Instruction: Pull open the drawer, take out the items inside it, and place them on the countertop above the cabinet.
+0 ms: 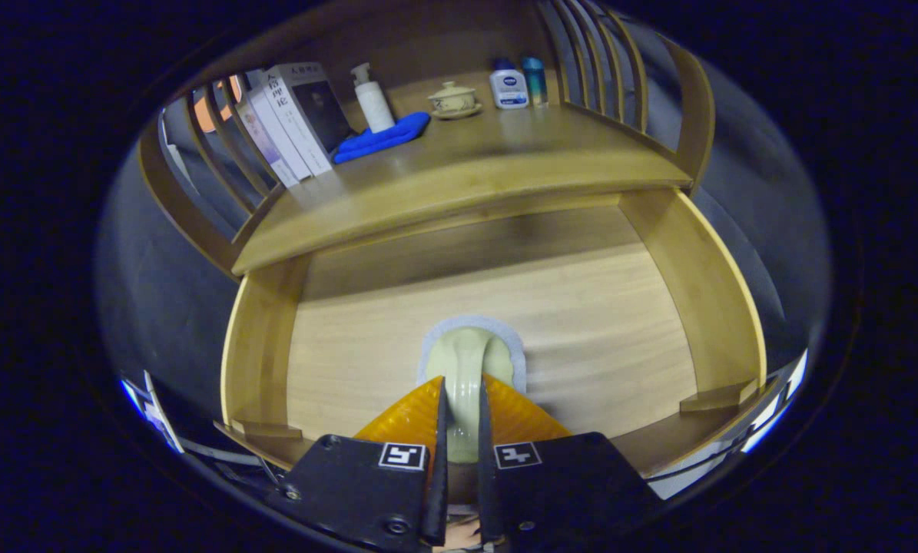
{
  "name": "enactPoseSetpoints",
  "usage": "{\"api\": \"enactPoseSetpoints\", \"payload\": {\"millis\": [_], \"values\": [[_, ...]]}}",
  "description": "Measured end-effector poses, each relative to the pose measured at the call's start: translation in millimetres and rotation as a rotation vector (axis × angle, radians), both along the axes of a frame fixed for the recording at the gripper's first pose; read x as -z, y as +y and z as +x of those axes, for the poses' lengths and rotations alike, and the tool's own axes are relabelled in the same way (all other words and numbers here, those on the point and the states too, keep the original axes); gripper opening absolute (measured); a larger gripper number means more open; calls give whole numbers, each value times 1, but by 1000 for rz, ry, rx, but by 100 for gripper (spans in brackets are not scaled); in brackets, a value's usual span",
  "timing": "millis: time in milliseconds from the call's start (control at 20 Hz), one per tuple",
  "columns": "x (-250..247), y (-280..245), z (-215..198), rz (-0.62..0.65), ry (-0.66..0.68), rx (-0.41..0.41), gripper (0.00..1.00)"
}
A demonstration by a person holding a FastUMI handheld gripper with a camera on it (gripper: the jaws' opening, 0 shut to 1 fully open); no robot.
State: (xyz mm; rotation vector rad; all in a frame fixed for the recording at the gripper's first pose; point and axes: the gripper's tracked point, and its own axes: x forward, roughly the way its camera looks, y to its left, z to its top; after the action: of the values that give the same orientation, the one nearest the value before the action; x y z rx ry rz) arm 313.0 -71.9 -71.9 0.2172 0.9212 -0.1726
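Pale-green spoon-like item [465, 369] clenched by its narrow handle between gripper [459, 418] fingers over the open drawer [724, 307]; thin grip might slip or pivot in lifting toward the countertop [505, 153].

Cup [465, 361] in drawer [351, 361] (between tool [459, 415] fingers).

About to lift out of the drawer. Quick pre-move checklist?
1. Drawer pulled open: ok.
2. Gripper shut on the pale green item, both fingers against it: ok.
3. Item off the drawer floor: cannot tell.
4. White pad under the item free of it: cannot tell.
5. Free spot on the countertop, ahead of the blue cloth: ok.
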Motion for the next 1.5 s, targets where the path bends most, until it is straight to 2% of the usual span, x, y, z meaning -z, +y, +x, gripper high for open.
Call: {"api": "enactPoseSetpoints", "payload": {"millis": [650,850,1100,1500], "values": [[-116,-6,67,-93,-217,-22,19],[-150,-6,100,-168,-325,-52,20],[-155,-8,146,-181,-381,-47,19],[-137,4,211,-103,-319,-59,19]]}}
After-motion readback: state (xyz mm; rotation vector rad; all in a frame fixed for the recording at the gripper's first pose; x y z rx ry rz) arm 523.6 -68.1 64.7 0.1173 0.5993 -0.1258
